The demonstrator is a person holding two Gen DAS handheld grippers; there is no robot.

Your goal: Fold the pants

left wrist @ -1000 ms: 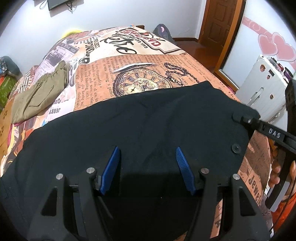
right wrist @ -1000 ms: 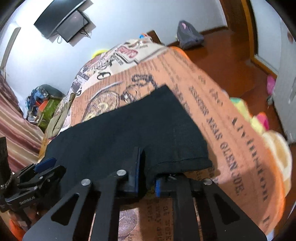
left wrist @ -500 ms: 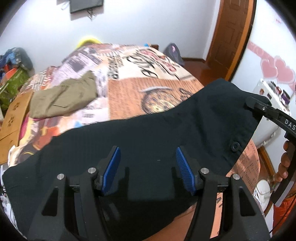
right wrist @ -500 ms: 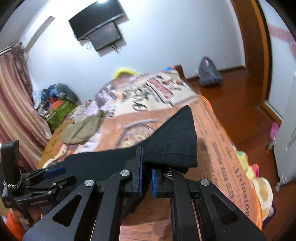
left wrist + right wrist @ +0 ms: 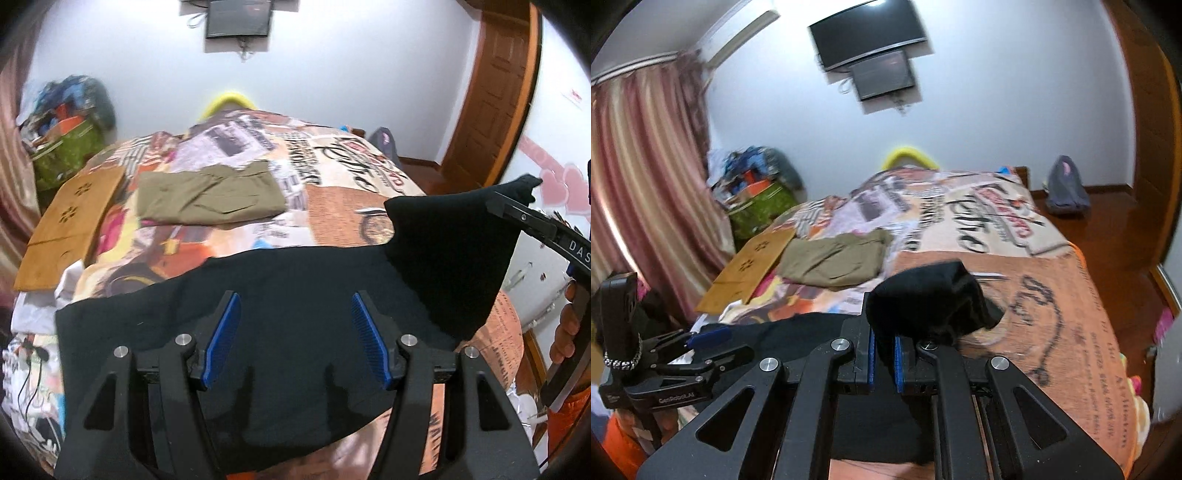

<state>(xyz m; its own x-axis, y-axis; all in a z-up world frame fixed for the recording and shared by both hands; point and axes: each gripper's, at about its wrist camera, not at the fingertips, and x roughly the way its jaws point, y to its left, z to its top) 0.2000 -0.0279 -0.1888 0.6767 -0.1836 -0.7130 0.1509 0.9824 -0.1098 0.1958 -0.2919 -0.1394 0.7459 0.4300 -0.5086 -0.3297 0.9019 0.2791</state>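
Observation:
Black pants (image 5: 295, 295) lie across the near end of the bed. My left gripper (image 5: 295, 336) hovers open over their middle, its blue pads apart and holding nothing. My right gripper (image 5: 882, 354) is shut on the right end of the pants (image 5: 931, 295) and holds that end lifted off the bed. In the left wrist view the raised end (image 5: 461, 236) hangs from the right gripper (image 5: 517, 214) at the right edge. The left gripper (image 5: 701, 343) also shows at the left of the right wrist view.
Folded olive pants (image 5: 210, 195) lie farther back on the bed's printed cover (image 5: 332, 155). A brown cardboard sheet (image 5: 70, 225) lies at the bed's left edge. A wooden door (image 5: 495, 92) is at the right, a bag (image 5: 1065, 192) on the floor.
My right gripper has lifted the pants' right end off the bed and carried it up and leftward. My left gripper has stayed open above the pants; both views have tilted up.

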